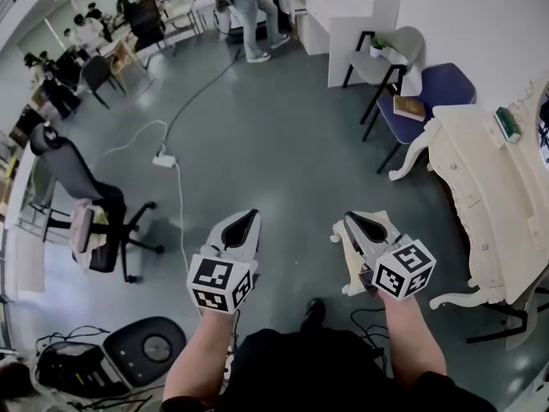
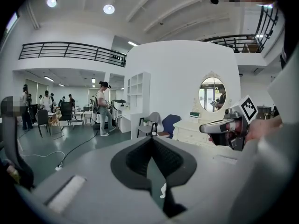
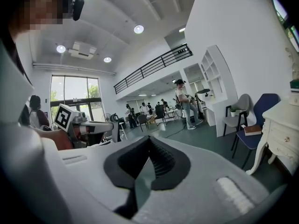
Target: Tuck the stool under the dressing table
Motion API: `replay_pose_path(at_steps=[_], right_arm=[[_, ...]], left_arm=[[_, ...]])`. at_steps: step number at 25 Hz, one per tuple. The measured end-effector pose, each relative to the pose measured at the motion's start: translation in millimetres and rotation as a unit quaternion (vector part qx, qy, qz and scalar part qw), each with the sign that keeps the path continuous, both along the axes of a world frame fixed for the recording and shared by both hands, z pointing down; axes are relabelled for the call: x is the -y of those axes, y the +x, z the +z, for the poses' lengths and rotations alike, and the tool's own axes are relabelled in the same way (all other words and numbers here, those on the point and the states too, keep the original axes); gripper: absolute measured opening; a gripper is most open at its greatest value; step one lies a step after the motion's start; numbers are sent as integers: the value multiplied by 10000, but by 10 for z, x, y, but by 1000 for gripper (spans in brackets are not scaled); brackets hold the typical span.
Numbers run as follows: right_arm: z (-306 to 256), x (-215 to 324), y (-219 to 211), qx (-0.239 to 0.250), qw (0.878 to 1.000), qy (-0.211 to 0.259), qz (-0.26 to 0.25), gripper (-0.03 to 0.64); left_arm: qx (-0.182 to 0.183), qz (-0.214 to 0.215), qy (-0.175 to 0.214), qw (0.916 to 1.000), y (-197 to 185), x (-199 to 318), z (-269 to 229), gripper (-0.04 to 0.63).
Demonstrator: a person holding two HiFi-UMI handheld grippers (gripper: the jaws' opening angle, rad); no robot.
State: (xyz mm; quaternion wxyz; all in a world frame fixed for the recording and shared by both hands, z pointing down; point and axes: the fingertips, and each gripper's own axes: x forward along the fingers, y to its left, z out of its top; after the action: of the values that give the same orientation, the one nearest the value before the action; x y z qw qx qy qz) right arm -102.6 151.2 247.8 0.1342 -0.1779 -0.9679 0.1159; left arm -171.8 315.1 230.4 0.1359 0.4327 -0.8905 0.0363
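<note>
Right now you hold both grippers out ahead of you, side by side above the grey-green floor [image 1: 283, 136] and well apart from each other. The fingers of your left gripper [image 1: 246, 220] are together, with nothing between them. In the left gripper view only a thin slit shows where the black pads [image 2: 168, 160] meet. The fingers of your right gripper [image 1: 355, 222] are likewise together and empty. In the right gripper view its ribbed black pads [image 3: 161, 160] meet the same way.

The cream carved dressing table with curled legs [image 1: 480, 187] stands at your right against the white wall, its oval mirror [image 2: 211, 94] facing the room. A cream curved-leg piece [image 1: 351, 273], probably the stool, sits on the floor directly under your right gripper. It is mostly hidden by that gripper, near the table's front and not under the tabletop.

Beyond the table a grey chair with black legs [image 1: 390, 54] and a dark blue padded chair [image 1: 442, 86] stand by the wall, and a brown book [image 1: 409, 106] lies on the blue seat. At your left is a black office chair on castors [image 1: 86, 200], and a white power strip [image 1: 164, 159] with its cable lies on the floor farther out.
</note>
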Motion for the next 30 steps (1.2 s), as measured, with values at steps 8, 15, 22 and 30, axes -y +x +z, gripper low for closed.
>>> replay_pose_path(at_steps=[8,15,22,30], right_arm=[[2,351,-60,-27,9988,73,485,5],[135,973,-104,-241,9865,136,1615,5],[41,1341,-360,-275,9535,108,3000,5],[301,1408,-71,-559,8974,-92,4376,5]], left_arm=[[-26,571,162,9982,-338,562,-33,18],[-193,1666,254,9855,-699,1394,154,18],[-219,3090,174,9507,-1229,2200,203,18],[-449,4428,-42,8955,-1169,2880,460,18]])
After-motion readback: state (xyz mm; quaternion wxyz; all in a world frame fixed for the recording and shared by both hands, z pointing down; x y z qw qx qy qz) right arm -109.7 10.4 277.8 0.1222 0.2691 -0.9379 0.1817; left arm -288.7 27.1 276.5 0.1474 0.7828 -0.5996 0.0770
